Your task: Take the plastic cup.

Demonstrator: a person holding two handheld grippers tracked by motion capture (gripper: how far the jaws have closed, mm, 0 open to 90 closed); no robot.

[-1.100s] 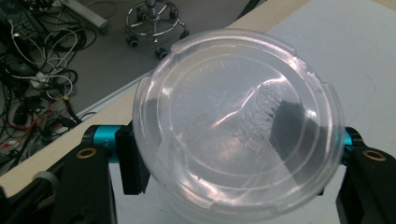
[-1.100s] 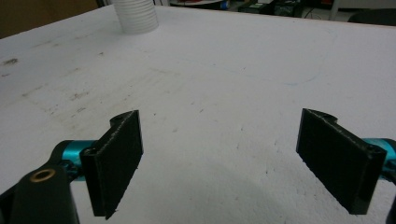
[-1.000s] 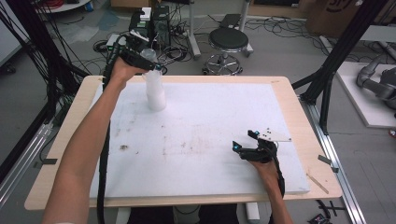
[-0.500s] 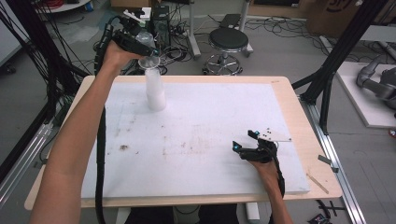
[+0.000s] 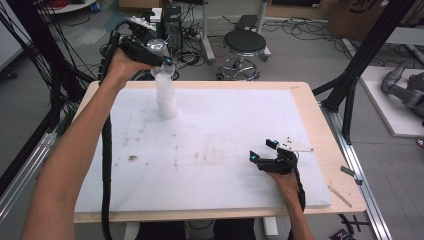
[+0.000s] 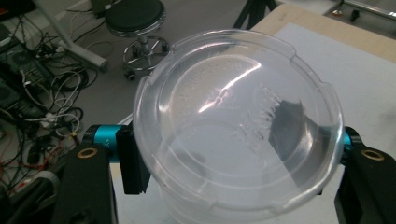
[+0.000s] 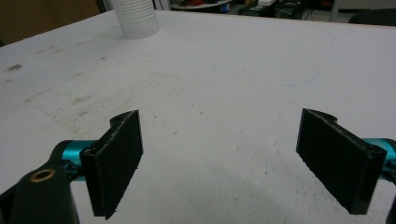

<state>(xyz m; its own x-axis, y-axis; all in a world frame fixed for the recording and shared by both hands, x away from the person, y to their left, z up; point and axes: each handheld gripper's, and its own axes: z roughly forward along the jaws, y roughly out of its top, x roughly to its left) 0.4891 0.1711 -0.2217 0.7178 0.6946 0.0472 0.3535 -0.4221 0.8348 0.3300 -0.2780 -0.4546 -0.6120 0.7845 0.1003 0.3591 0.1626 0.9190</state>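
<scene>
A tall stack of white cups [image 5: 166,97] stands on the white board [image 5: 225,130] at its far left. Just above the stack, my left gripper [image 5: 159,54] is shut on a clear round plastic lid [image 5: 157,47]. In the left gripper view the clear lid [image 6: 233,126] sits tilted between the two black pads [image 6: 133,161], with the left gripper [image 6: 238,156] closed on its rim. My right gripper [image 5: 261,150] rests low on the board at the front right, open and holding nothing. The right gripper [image 7: 224,158] faces the cup stack [image 7: 137,18] across the board.
The board lies on a wooden table [image 5: 325,120] with a bare rim. Dark smudges [image 5: 132,158] mark the board's left half. Beyond the far edge are a black stool [image 5: 245,45] and tangled floor cables [image 5: 190,50]. A black frame leg [image 5: 350,85] stands at the right.
My left gripper has risen from the top of the cup stack, carrying the clear lid up and slightly away. The right gripper has stayed still.
</scene>
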